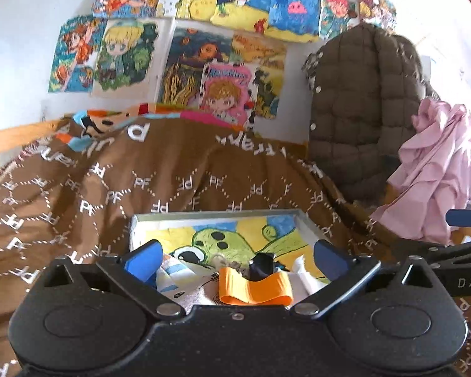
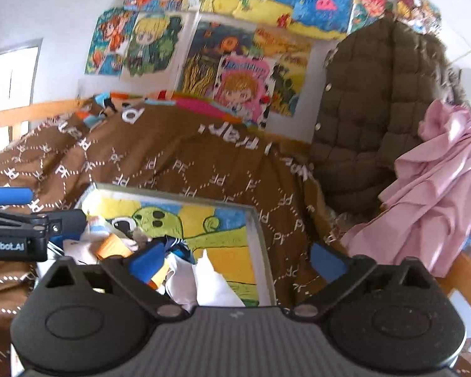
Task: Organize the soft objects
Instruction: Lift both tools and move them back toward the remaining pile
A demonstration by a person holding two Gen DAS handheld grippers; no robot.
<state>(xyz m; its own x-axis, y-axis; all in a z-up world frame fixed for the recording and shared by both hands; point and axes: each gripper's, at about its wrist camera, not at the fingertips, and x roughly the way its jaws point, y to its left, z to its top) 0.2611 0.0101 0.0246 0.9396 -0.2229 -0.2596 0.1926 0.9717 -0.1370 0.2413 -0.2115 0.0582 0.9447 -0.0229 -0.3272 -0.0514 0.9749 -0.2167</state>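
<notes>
Shallow grey-rimmed tray sits low centre in the left wrist view, on the brown quilt. Its floor carries a bright drawing: green spotted creature on yellow and blue. In the near end of the tray, a loose heap of soft items: an orange fabric band folded over itself, a dark blue-black piece just behind it, a white cloth with pale blue stripes to the left, more white cloth at lower right. Pieces overlap; exact count unclear.

Right wrist view shows the same tray left of centre, the heap bunched at its near left corner, far half of the tray floor bare.

Left gripper: blue pads wide apart, above the heap, nothing between them, not touching the cloth. Right gripper: jaws spread wide too, empty, one pad over the heap, the other over the quilt beyond the tray's right wall. Each gripper shows at the edge of the other's view.

Surface: brown quilt with white "PF" lattice print, rumpled, over a wooden bed frame. A colourful blanket lies at its far edge.

Room: white wall with many children's drawings across the top. Quilted brown coat hangs at right; crumpled pink cloth beside it at far right.
</notes>
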